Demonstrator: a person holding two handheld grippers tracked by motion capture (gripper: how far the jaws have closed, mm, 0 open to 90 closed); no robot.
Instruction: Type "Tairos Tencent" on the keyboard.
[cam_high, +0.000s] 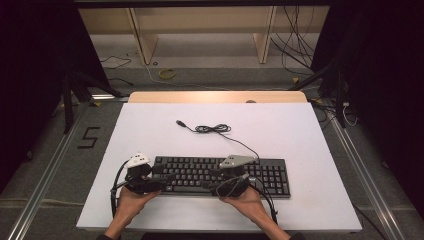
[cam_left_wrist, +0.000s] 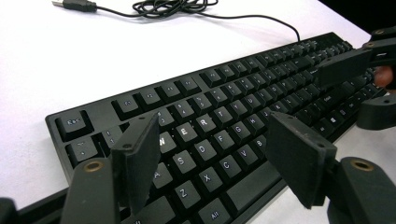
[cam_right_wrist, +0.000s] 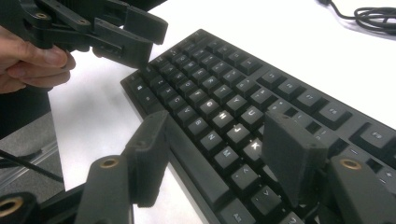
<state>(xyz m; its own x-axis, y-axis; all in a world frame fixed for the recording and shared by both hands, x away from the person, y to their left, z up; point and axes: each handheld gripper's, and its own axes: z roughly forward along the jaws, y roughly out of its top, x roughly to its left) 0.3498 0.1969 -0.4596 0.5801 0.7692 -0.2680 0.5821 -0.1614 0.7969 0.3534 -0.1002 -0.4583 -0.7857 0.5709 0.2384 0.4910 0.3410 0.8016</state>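
Keyboard (cam_high: 220, 175), black, lying flat on white table (cam_high: 150, 130), near front edge, long side parallel to that edge. Cable (cam_high: 215, 129) running from its back edge, bunched in a small coil behind it, w/ USB plug (cam_high: 180, 122) loose on table further back-left.

Left claw (cam_high: 167, 176) held in left hand (cam_high: 131, 199) at keyboard's left end, jaws spread wide, nothing between them, pointing in over the letter keys. In left claw view, jaws (cam_left_wrist: 210, 158) framing W-E-R, S-D, X-C area; touching keys or just above, can't tell.

Right claw (cam_high: 212, 184) held in right hand (cam_high: 247, 200) abt mid-keyboard, front side, jaws also spread, empty. In right claw view, jaws (cam_right_wrist: 215, 156) hanging over front rows and front edge, near N/M keys; contact w/ keys unclear.

Both claws low over keyboard, tips pointing toward each other, apart. Grey plate (cam_high: 236, 161) on top of right claw, white one (cam_high: 137, 160) on left.
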